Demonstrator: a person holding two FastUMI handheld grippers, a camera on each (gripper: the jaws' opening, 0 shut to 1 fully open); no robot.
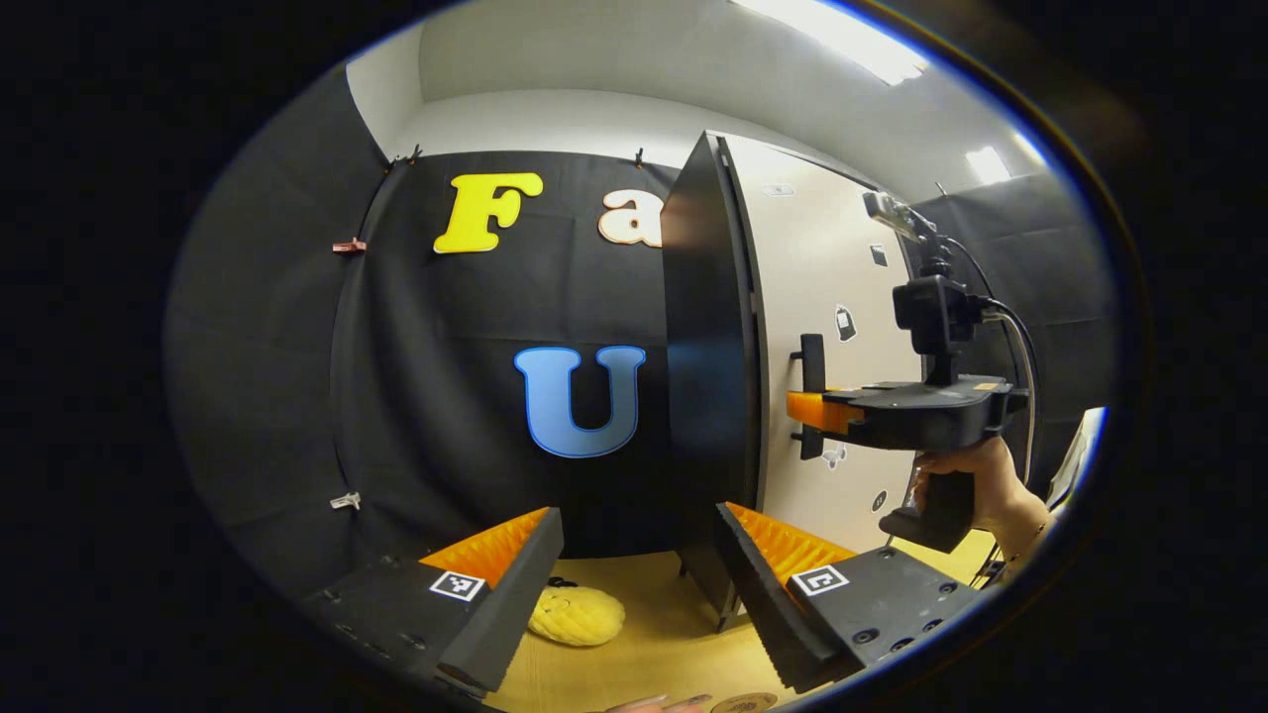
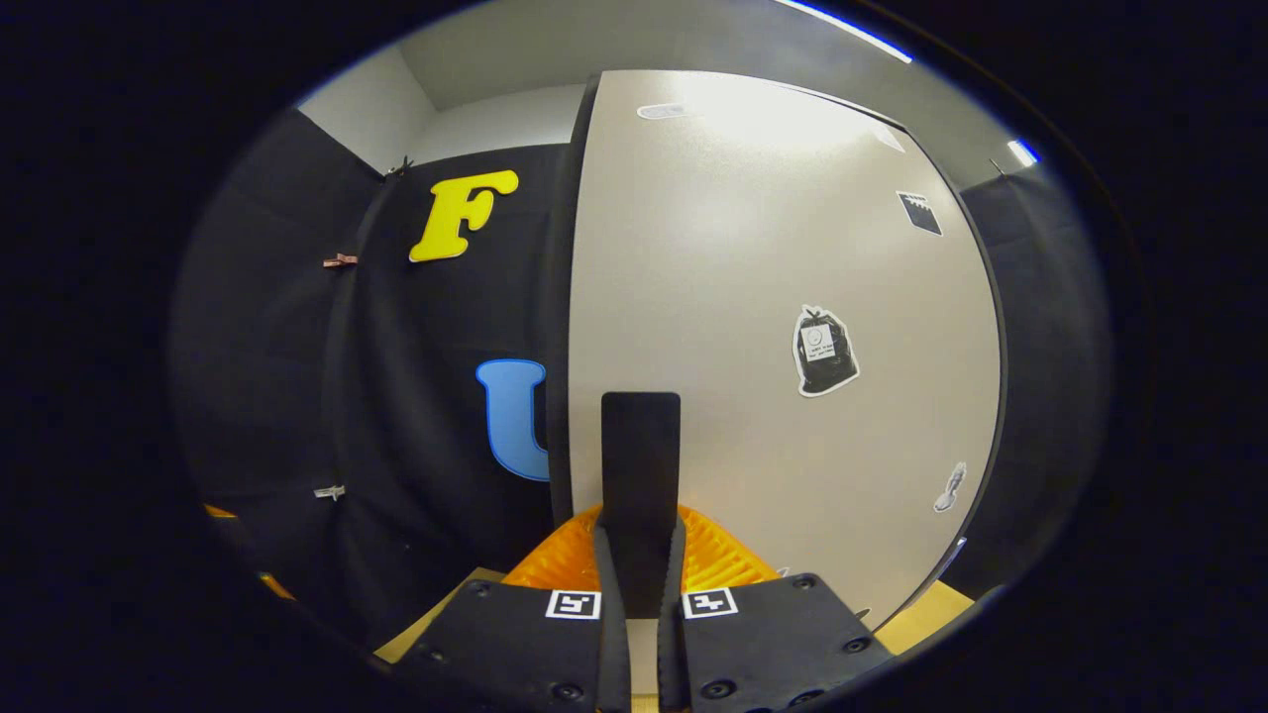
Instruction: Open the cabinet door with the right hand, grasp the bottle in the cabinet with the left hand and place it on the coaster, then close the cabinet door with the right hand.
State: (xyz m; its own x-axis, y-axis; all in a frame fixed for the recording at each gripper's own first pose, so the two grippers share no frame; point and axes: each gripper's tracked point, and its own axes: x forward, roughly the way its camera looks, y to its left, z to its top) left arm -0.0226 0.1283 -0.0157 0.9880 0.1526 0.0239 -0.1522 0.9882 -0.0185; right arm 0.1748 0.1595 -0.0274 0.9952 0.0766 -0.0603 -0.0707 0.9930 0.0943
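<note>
Black cloth walls back a pale wooden tabletop (image 1: 654,594) on which the cabinet (image 1: 708,376) stands. Its door (image 2: 783,327) looks closed or barely ajar, so the bottle behind it is hidden. The dark upright handle (image 2: 640,465) sits between the fingers of the right gripper (image 2: 640,584), which are pressed closed around it; in the left gripper view that gripper (image 1: 812,411) is at the handle, held by a hand (image 1: 976,485). The left gripper (image 1: 639,584) waits with fingers spread apart and empty, low beside the cabinet. Opening is the step in hand; next likely calls for pulling the handle along the door's arc. A yellow soft object (image 1: 577,614) lies near.
</note>
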